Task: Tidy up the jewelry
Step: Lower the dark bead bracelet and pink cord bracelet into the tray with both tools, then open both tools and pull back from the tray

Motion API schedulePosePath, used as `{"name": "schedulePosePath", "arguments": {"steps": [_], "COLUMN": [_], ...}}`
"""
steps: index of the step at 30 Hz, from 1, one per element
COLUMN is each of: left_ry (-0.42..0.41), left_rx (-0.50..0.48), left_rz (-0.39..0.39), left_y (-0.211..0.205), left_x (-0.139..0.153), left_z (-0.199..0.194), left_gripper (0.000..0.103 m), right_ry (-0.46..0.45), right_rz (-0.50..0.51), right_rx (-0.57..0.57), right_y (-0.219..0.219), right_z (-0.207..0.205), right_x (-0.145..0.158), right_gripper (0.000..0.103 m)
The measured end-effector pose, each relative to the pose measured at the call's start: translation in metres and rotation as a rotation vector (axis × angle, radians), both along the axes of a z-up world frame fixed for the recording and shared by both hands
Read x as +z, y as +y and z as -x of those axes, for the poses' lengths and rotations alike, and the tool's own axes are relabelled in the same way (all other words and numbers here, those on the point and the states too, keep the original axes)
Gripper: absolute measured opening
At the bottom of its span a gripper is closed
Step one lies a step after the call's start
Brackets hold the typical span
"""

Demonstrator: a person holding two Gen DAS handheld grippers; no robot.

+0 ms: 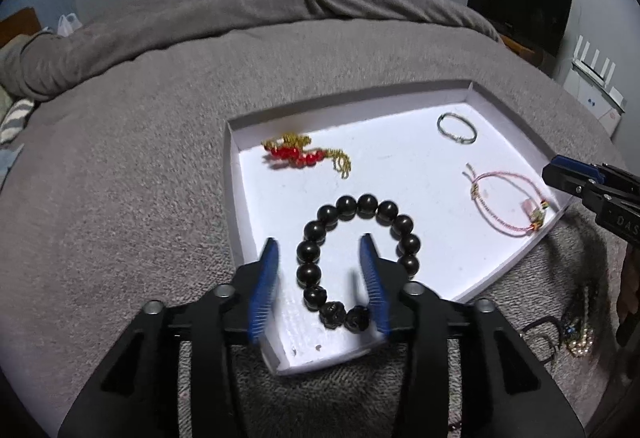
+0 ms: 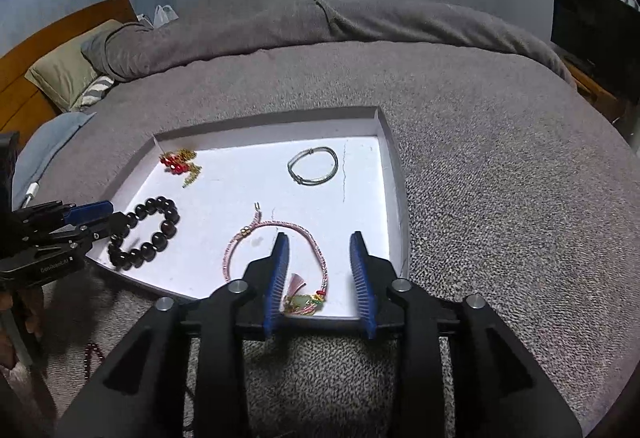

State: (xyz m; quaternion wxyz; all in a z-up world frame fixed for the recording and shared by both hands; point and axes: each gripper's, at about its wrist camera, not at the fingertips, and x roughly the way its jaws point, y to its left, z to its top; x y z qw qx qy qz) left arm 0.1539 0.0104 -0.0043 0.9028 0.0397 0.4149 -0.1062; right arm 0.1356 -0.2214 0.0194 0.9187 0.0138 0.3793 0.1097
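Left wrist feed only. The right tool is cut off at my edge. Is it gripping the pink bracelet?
Observer: No. The right tool is open. The pink cord bracelet lies flat, its charm end between the fingers, with no pad pressing on it.
Operator: The charm is a blur here. What is it?
Observer: A pale green charm with a pink tassel, close to the near rim of the tray.
Operator: Any pieces off the tray that I'm missing?
Observer: A dark red bead string lies on the blanket, nearer than the tray's near left edge.
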Motion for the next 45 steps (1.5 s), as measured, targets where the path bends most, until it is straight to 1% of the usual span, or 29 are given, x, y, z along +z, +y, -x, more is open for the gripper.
{"name": "schedulePosePath", "arguments": {"steps": [1, 2, 6, 10, 16, 18, 23, 26, 30, 37, 41, 45], "left_ry": [-0.009, -0.016, -0.046, -0.082, -0.112, -0.125, -0.136, -0.153, -0.175, -0.183, -0.165, -0.127], "left_rx": [0.000, 0.000, 0.005, 0.003, 0.004, 0.007, 0.015, 0.029, 0.041, 0.028, 0.008, -0.011], "left_rz": [0.000, 0.000, -0.002, -0.019, -0.026, -0.034, -0.021, -0.035, -0.036, -0.038, -0.049, -0.053], "left_y": [0.000, -0.001, -0.003, -0.005, -0.006, -0.005, -0.001, 0.001, 0.005, 0.010, 0.012, 0.009], "left_x": [0.005, 0.008, 0.021, 0.034, 0.045, 0.048, 0.053, 0.057, 0.062, 0.065, 0.056, 0.039], "left_z": [0.003, 0.005, 0.017, 0.033, 0.053, 0.061, 0.076, 0.085, 0.096, 0.115, 0.129, 0.139], "left_gripper": [0.049, 0.050, 0.062, 0.070, 0.078, 0.079, 0.085, 0.089, 0.092, 0.093, 0.093, 0.093], "right_ry": [-0.008, -0.014, -0.036, -0.060, -0.060, -0.068, -0.092, -0.101, -0.105, -0.117, -0.135, -0.128], "right_rz": [-0.006, -0.010, -0.028, -0.055, -0.086, -0.085, -0.076, -0.075, -0.066, -0.038, -0.027, -0.016], "right_rx": [-0.001, -0.002, -0.012, -0.029, -0.050, -0.052, -0.060, -0.060, -0.061, -0.086, -0.086, -0.087], "right_y": [-0.001, -0.002, -0.006, -0.013, -0.022, -0.023, -0.024, -0.024, -0.022, -0.028, -0.033, -0.037], "right_z": [0.003, 0.006, 0.020, 0.034, 0.051, 0.056, 0.072, 0.078, 0.086, 0.103, 0.114, 0.121], "right_x": [0.004, 0.006, 0.020, 0.031, 0.039, 0.042, 0.053, 0.056, 0.058, 0.058, 0.057, 0.048], "right_gripper": [0.045, 0.048, 0.053, 0.066, 0.077, 0.081, 0.091, 0.097, 0.098, 0.098, 0.098, 0.098]}}
